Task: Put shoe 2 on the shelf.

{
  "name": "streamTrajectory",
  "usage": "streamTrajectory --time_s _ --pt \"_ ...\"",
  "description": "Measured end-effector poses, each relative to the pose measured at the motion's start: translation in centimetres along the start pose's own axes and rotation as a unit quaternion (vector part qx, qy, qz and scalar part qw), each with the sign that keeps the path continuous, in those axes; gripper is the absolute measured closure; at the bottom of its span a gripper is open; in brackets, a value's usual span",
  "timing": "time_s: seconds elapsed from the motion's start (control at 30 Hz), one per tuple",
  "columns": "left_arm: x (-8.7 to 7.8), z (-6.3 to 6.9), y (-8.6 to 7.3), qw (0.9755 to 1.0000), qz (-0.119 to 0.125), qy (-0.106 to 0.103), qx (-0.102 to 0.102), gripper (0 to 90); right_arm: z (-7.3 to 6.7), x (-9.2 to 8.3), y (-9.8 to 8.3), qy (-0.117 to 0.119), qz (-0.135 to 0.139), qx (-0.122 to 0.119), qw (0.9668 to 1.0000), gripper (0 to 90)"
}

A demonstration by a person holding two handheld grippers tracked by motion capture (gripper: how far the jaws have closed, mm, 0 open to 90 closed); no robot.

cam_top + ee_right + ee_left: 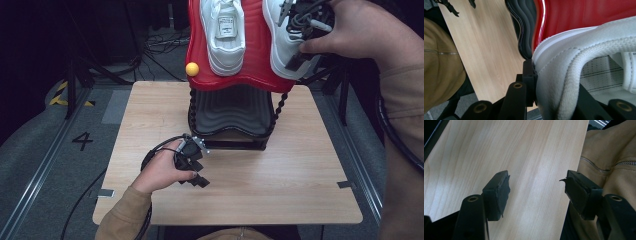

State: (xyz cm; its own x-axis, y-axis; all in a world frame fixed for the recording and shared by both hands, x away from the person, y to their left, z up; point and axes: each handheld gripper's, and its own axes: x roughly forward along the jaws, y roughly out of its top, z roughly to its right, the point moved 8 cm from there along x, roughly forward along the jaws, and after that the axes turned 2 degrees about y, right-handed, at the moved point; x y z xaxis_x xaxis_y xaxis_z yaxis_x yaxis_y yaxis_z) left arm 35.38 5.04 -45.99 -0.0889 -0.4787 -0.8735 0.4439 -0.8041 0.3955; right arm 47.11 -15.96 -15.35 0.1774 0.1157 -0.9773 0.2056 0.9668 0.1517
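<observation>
The wooden worktop [280, 170] carried a two-tier rack, its red upper shelf [255, 55] holding two white sneakers. The right sneaker [280, 45] was clamped at the heel by the right tongs [544, 82]; a slack grip could drop it. The left tongs [536, 192] were held apart, empty.

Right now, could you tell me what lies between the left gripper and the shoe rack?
Only bare table separates the left gripper from the shoe rack, as the high view shows.

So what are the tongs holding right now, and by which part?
The right tongs grip the white sneaker by its padded heel collar, over the red rack. The left tongs are open above the table, holding nothing.
</observation>
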Motion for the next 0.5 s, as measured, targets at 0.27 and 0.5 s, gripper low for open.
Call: streamTrajectory --time_s 0.27,0.5 --pt "-0.3 -0.1 -0.7 0.9999 0.004 0.007 -0.012 37.1 0.8 1.2 2.3 -0.008 0.000 -0.018 0.9998 79.5" --pt "-0.2 -0.1 -0.8 0.9999 0.003 0.004 -0.010 37.0 1.1 2.3 3.5 -0.010 -0.003 -0.022 0.9997 79.5"
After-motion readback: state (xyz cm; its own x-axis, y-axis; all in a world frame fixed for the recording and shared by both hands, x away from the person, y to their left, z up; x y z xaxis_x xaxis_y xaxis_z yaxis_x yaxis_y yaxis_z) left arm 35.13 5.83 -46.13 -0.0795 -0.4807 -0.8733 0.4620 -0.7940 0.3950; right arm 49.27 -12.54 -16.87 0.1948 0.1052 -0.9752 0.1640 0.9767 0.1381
